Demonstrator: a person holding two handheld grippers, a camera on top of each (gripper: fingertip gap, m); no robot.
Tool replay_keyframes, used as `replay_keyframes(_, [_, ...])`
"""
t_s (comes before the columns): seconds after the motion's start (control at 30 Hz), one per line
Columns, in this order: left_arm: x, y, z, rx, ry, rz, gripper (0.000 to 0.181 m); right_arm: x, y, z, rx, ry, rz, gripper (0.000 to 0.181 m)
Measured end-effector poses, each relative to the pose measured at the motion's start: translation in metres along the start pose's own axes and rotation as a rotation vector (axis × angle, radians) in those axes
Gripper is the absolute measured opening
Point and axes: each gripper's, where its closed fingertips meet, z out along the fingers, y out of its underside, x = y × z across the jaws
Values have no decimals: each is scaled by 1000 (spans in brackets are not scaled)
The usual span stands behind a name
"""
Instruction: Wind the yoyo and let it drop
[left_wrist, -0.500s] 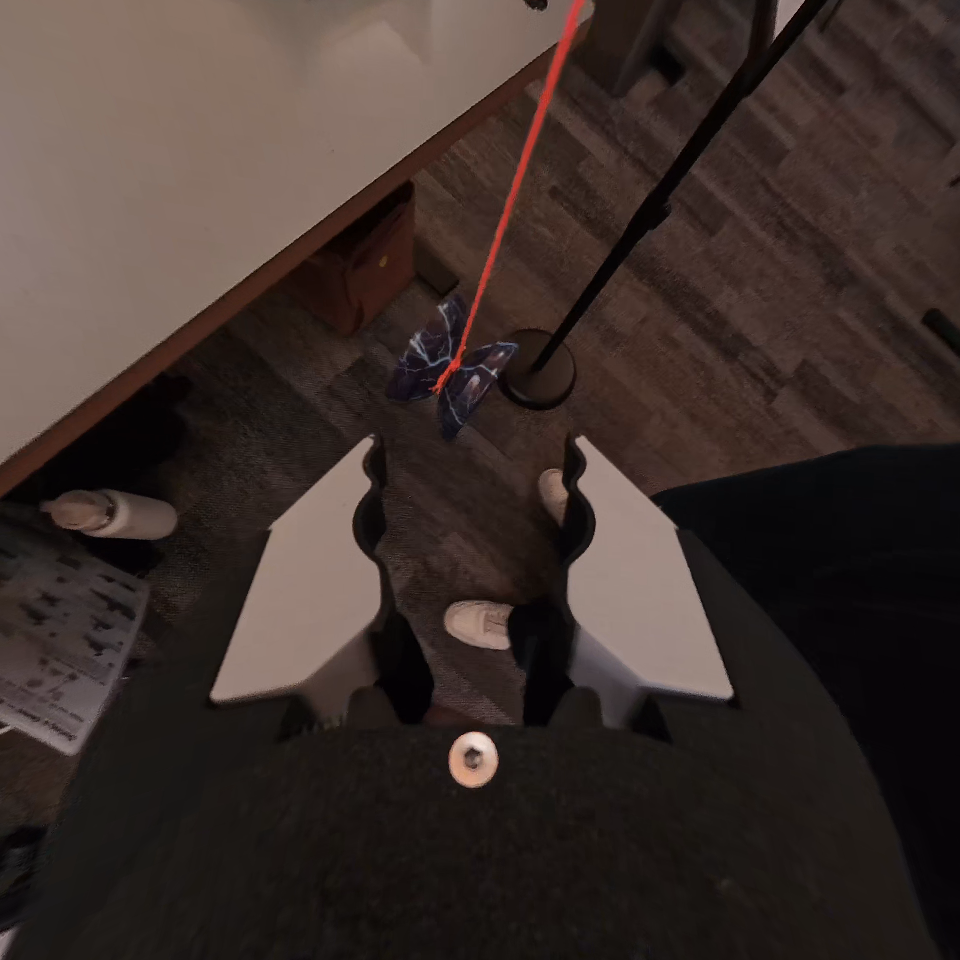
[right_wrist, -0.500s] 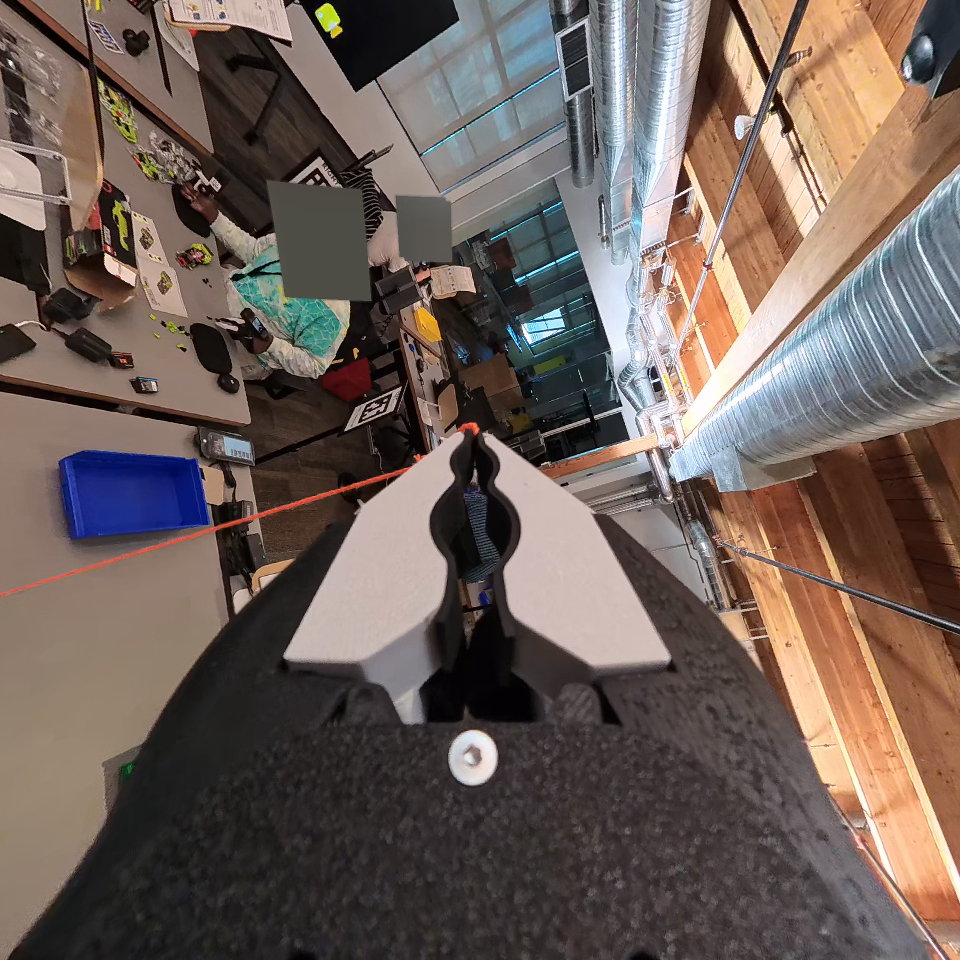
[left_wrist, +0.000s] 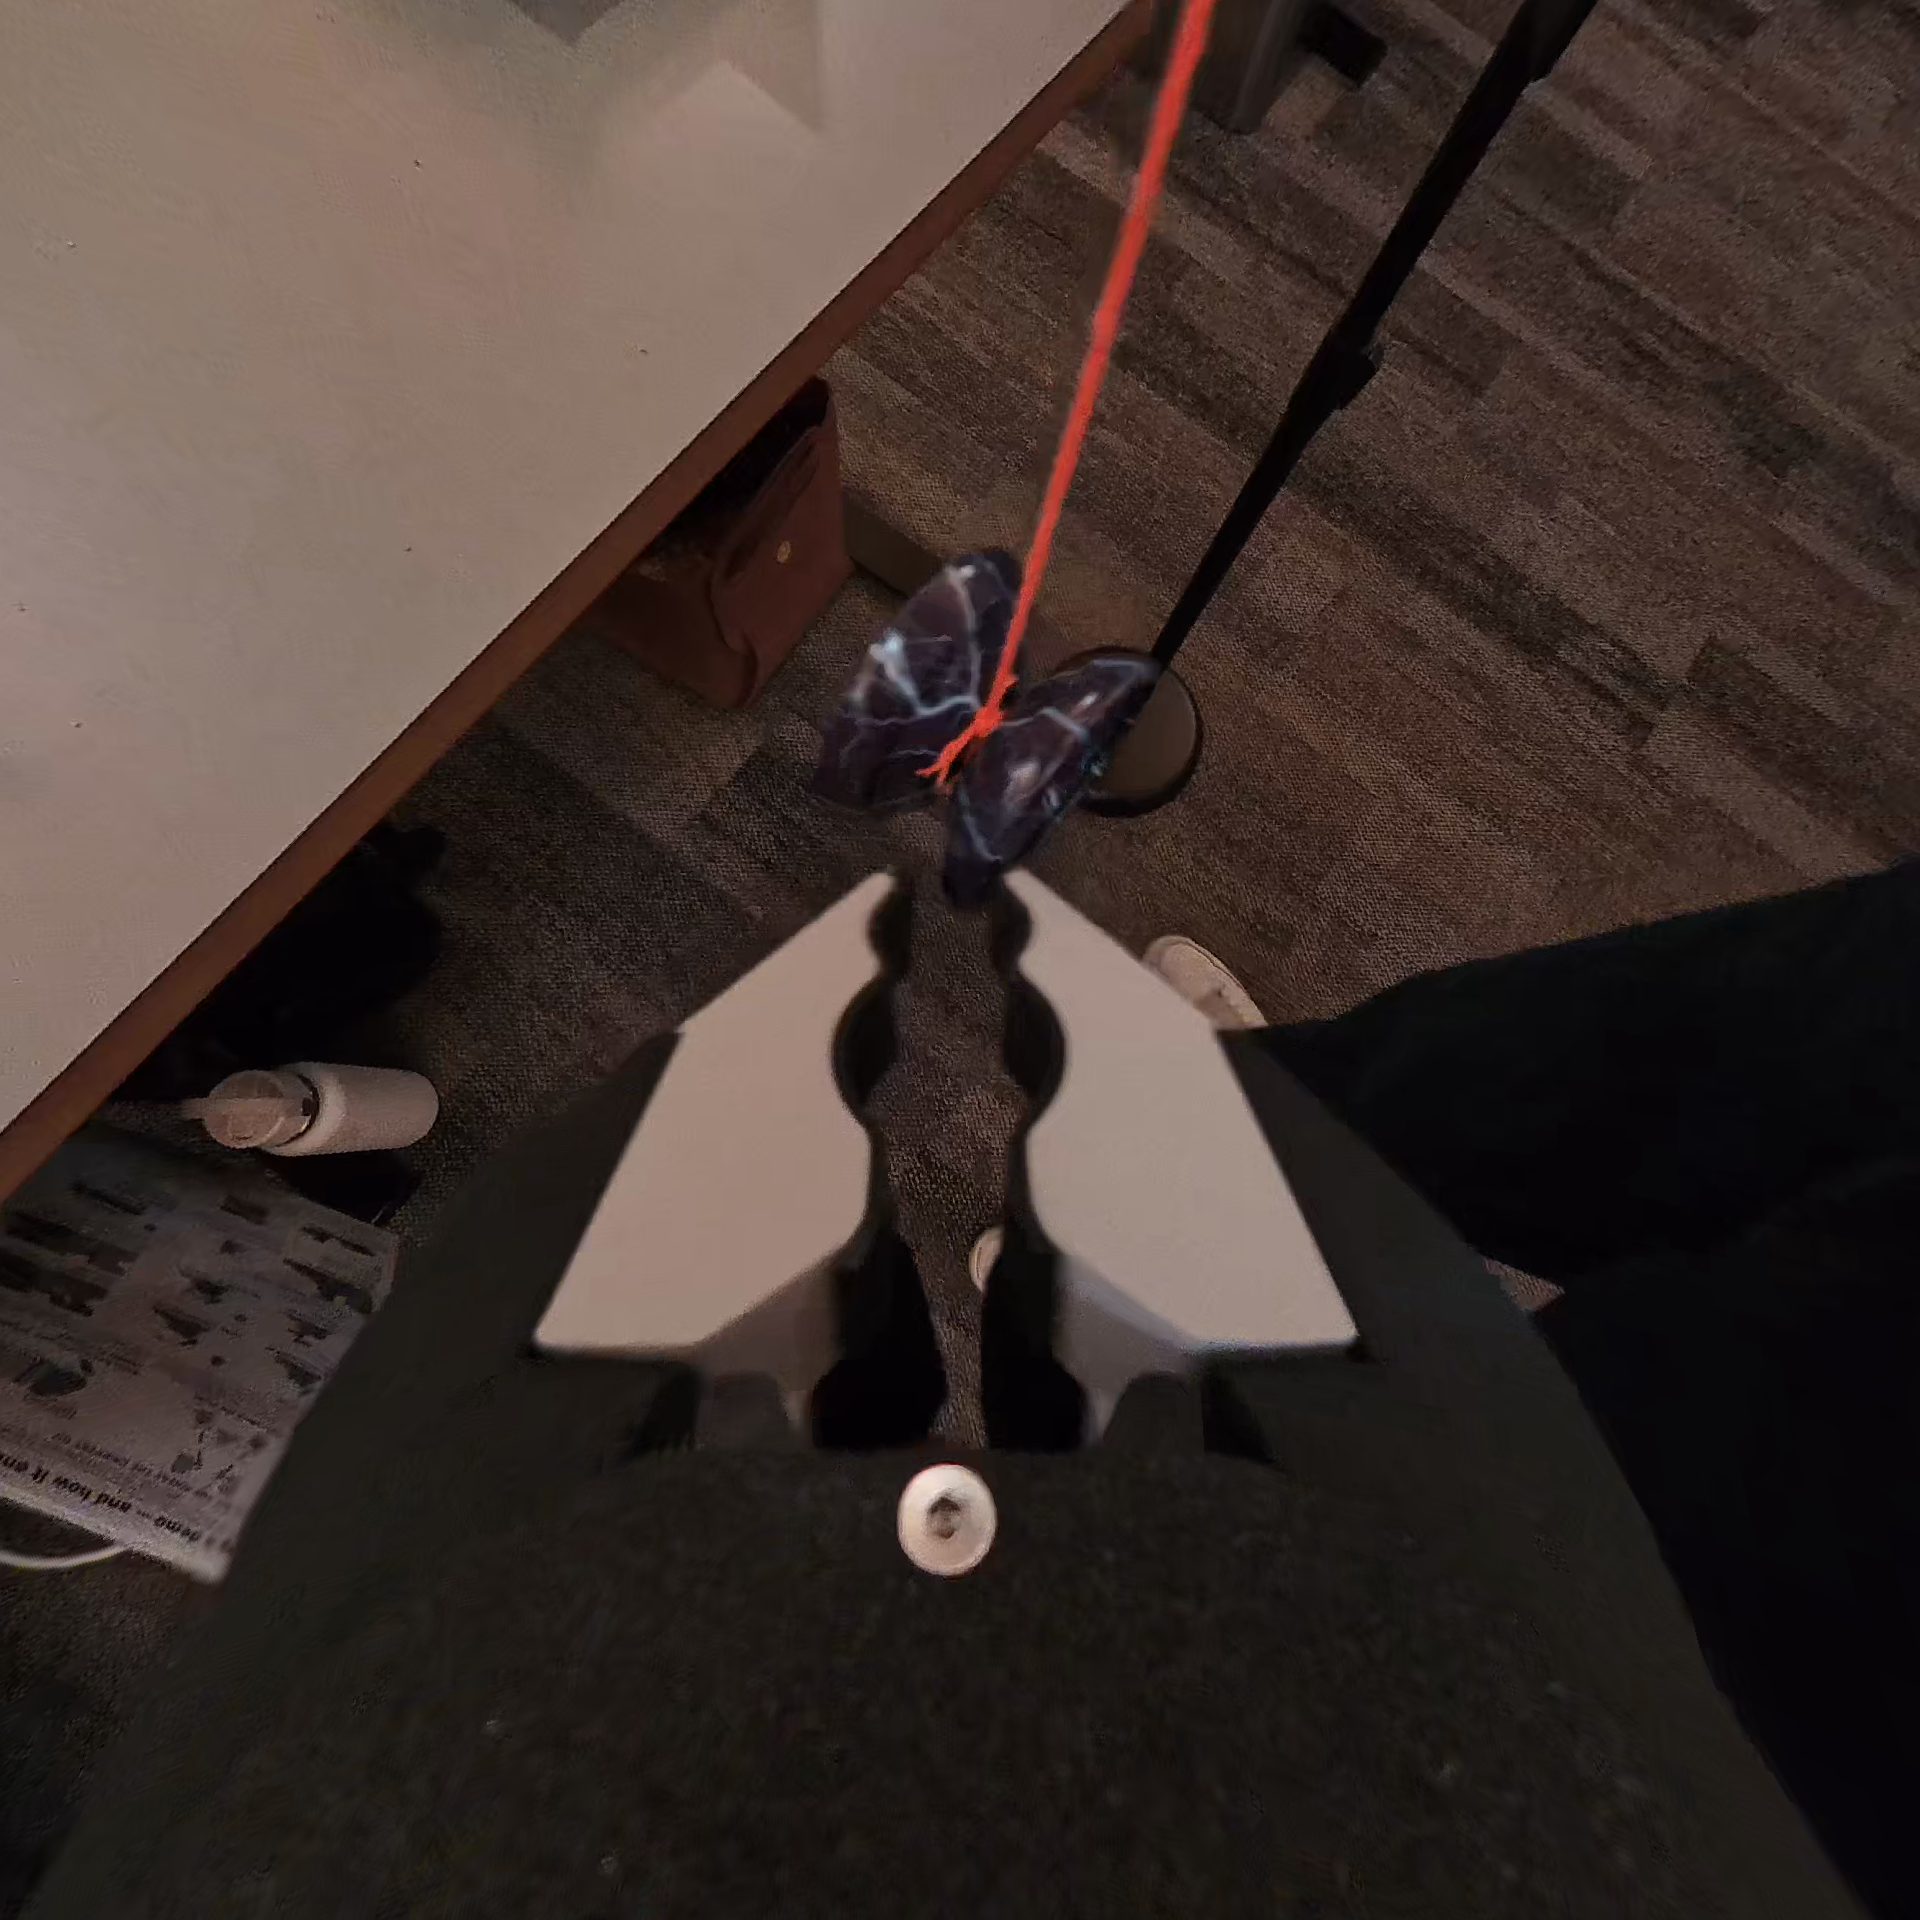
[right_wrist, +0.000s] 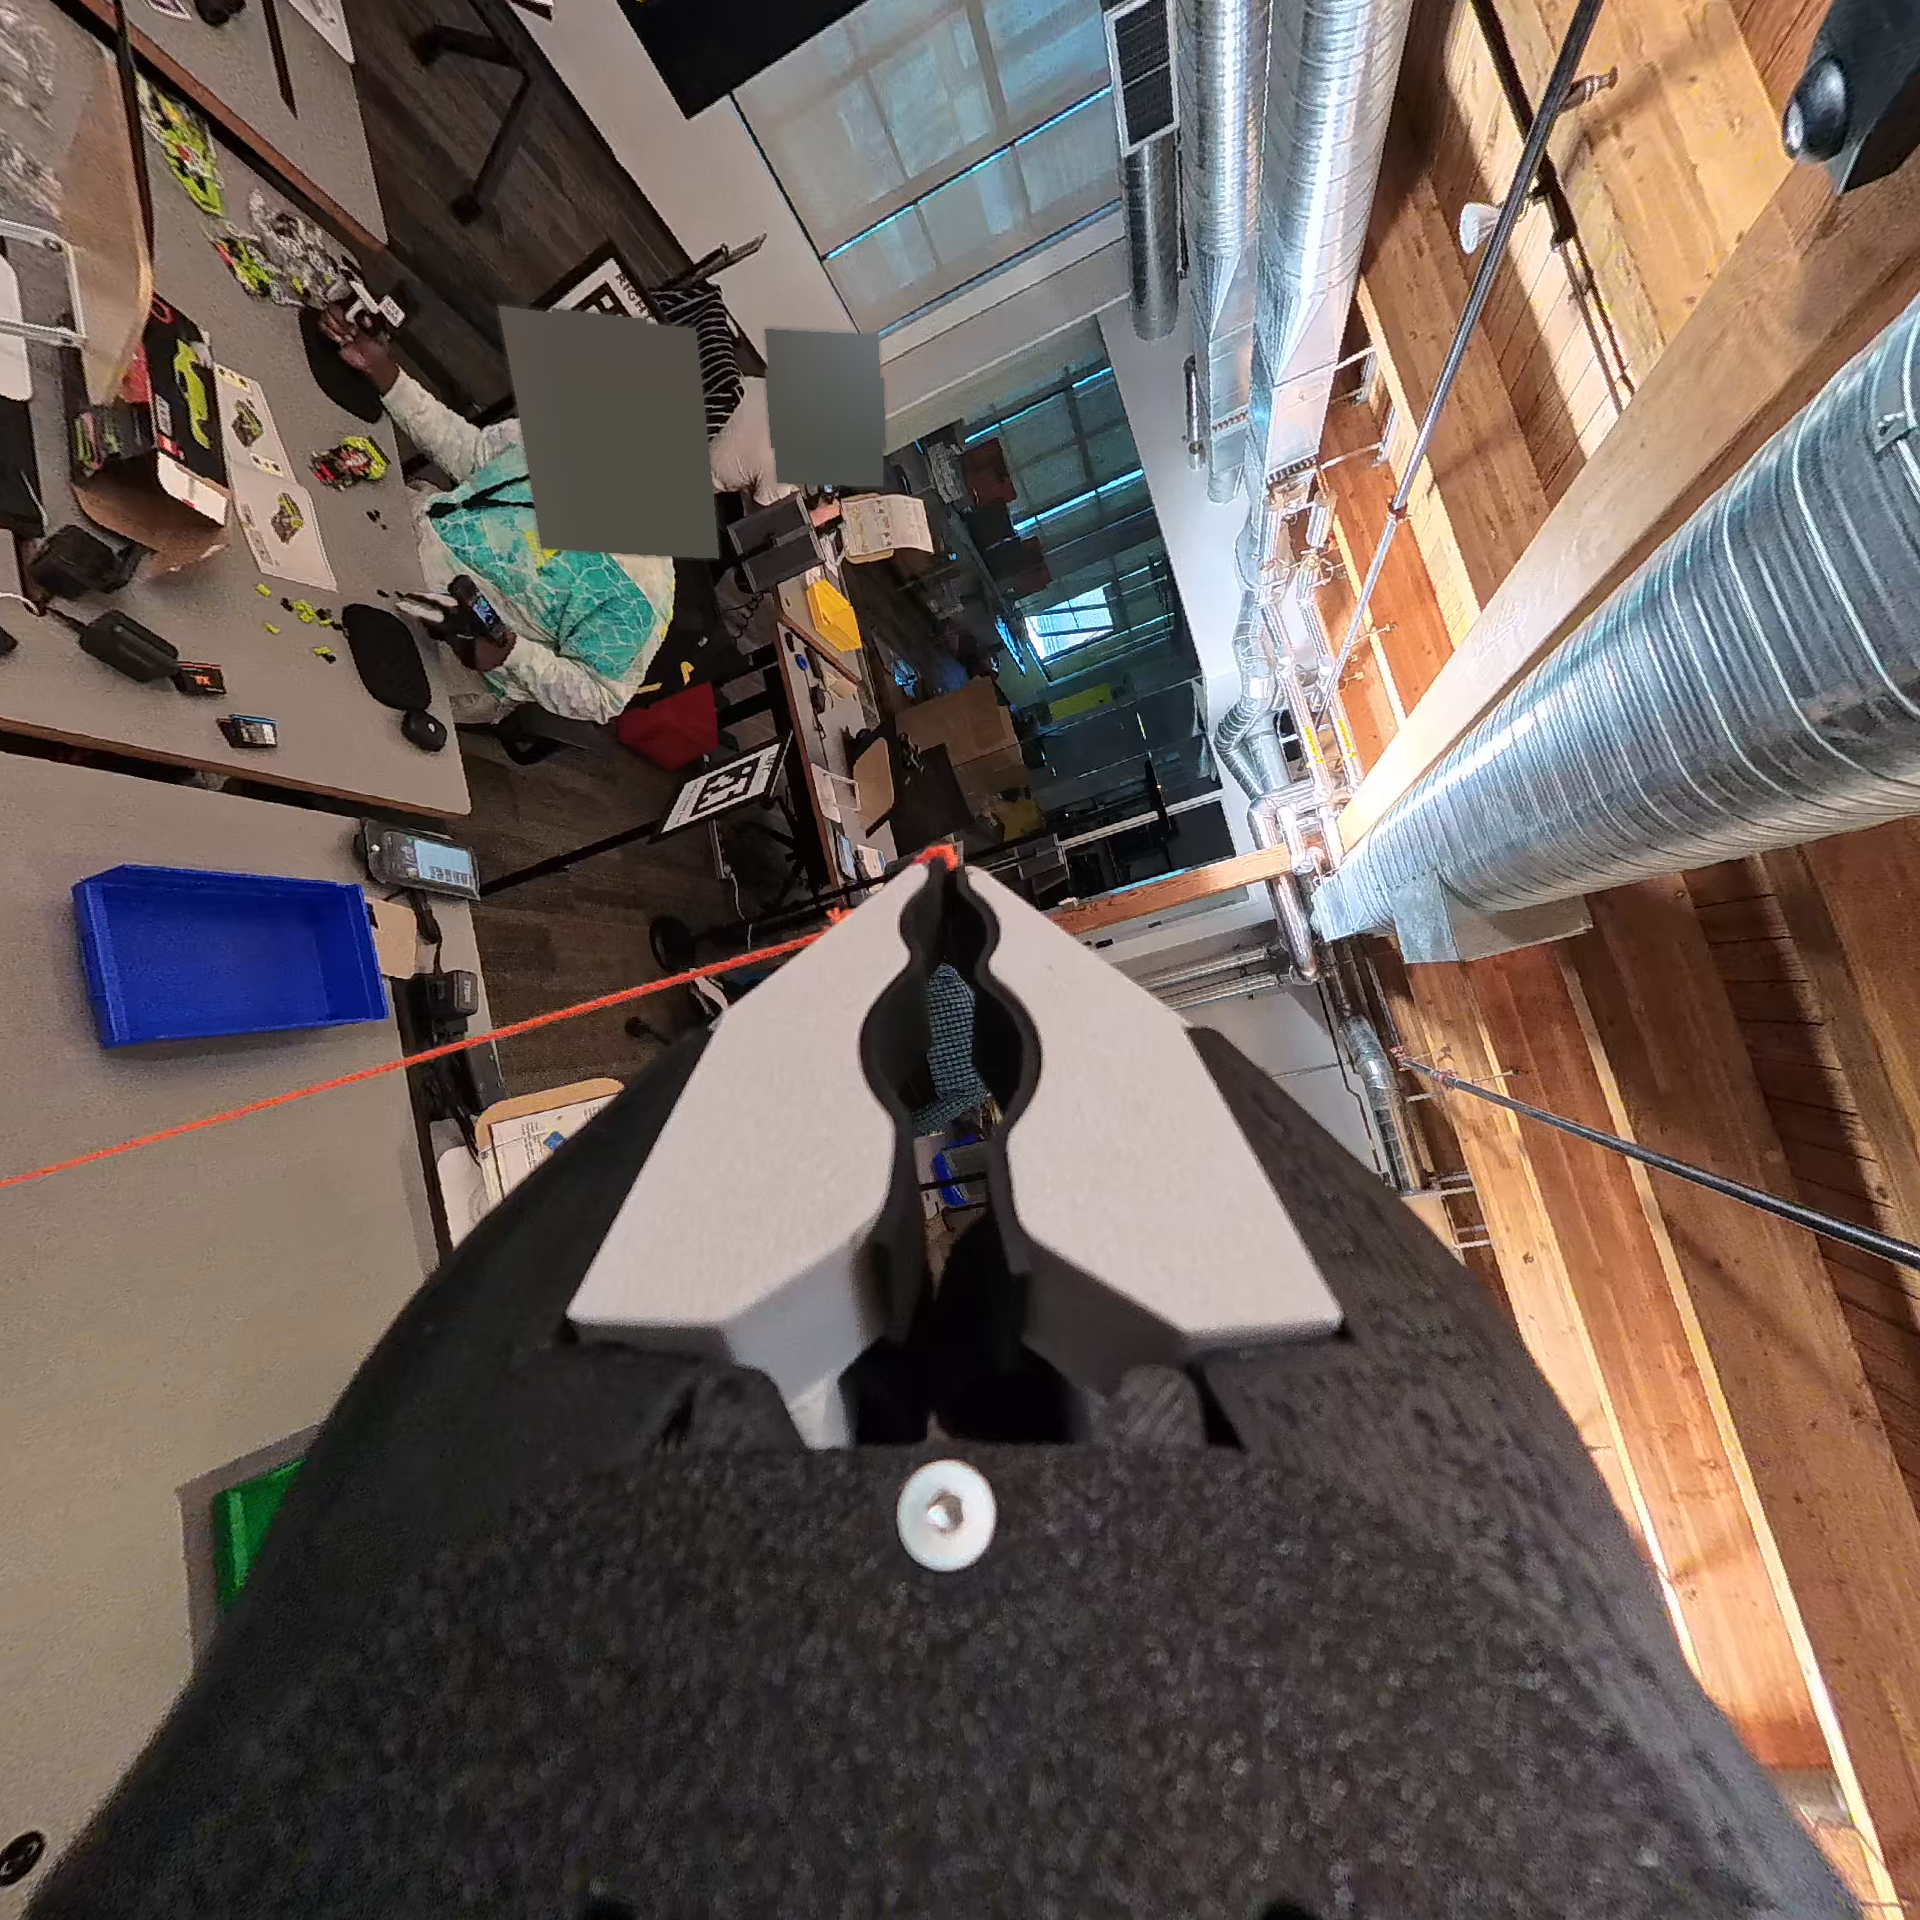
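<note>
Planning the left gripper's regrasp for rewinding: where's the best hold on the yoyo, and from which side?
Grip the yoyo across its two flared halves' outer faces, coming from below, beside the red string. The butterfly shape narrows to the string gap, which should stay clear.

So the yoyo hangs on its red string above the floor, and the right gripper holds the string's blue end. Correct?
Not quite. The end pinched at the right gripper is red like the rest of the string, as the right wrist view shows. The yoyo does hang above the floor.
</note>
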Motion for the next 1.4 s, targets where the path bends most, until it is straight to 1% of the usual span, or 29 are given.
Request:
replay_keyframes(0.07, [1,-9,6,40,-13,4,1,3,2,-2,-5,5,3,0])
replay_keyframes(0.13, [4,-21,7,99,-14,15,1,6,6,-4,-14,15,5,0])
replay_keyframes(0.2, [7,-29,5,111,-24,51,1,10,14,-6,-35,25,7,0])
replay_keyframes(0.3, [16,-45,-8,152,18,101,2,14,37,-10,-101,50,-4,0])
replay_keyframes(0.37, [22,-58,-25,184,47,129,2,9,63,-10,-169,40,-3,0])
replay_keyframes(0.47, [22,-83,-60,247,37,183,2,-11,110,-8,-283,4,4,0])
replay_keyframes(0.53, [15,-104,-87,280,-17,227,2,-32,140,-13,-327,-36,29,0])
replay_keyframes(0.6, [3,-129,-117,309,-108,276,1,-60,164,-24,-342,-83,77,0])
replay_keyframes(0.67, [-9,-157,-150,341,-204,321,1,-97,185,-37,-331,-132,152,0])
replay_keyframes(0.73, [-24,-186,-183,360,-306,372,1,-147,213,-48,-360,-196,201,0])
replay_keyframes(0.83, [-47,-222,-227,315,-494,560,1,-234,276,-63,-493,-257,233,0])
replay_keyframes(0.87, [-54,-231,-237,283,-543,634,0,-266,299,-67,-532,-288,264,0])
replay_keyframes(0.9, [-62,-239,-245,247,-589,713,0,-301,322,-68,-551,-325,337,0])
replay_keyframes(0.93, [-71,-245,-251,199,-641,806,0,-340,343,-66,-551,-373,451,0])
replay_keyframes(1.0, [-102,-253,-259,48,-776,967,0,-433,388,-53,-540,-508,737,0])
replay_keyframes(1.07, [-135,-263,-259,-68,-849,1048,0,-531,433,-37,-580,-624,963,0])
replay_keyframes(1.13, [-170,-277,-256,-120,-872,1020,0,-615,470,-20,-638,-698,1111,0])
replay_keyframes(1.17, [-186,-286,-254,-123,-870,973,0,-652,481,-12,-659,-753,1176,0])
replay_keyframes(1.2, [-199,-297,-250,-101,-846,907,0,-679,490,-1,-658,-788,1229,0])
replay_keyframes(1.23, [-206,-310,-244,-59,-796,831,0,-694,497,13,-643,-796,1282,0])
replay_keyframes(1.27, [-210,-324,-237,-8,-732,757,0,-700,502,27,-611,-806,1331,0])
replay_keyframes(1.3, [-212,-340,-229,40,-662,695,0,-698,507,42,-567,-807,1356,0])
replay_keyframes(1.33, [-212,-356,-222,87,-593,645,0,-687,516,56,-527,-785,1346,0])
replay_keyframes(1.4, [-210,-391,-208,163,-455,562,0,-650,547,84,-496,-695,1288,0])
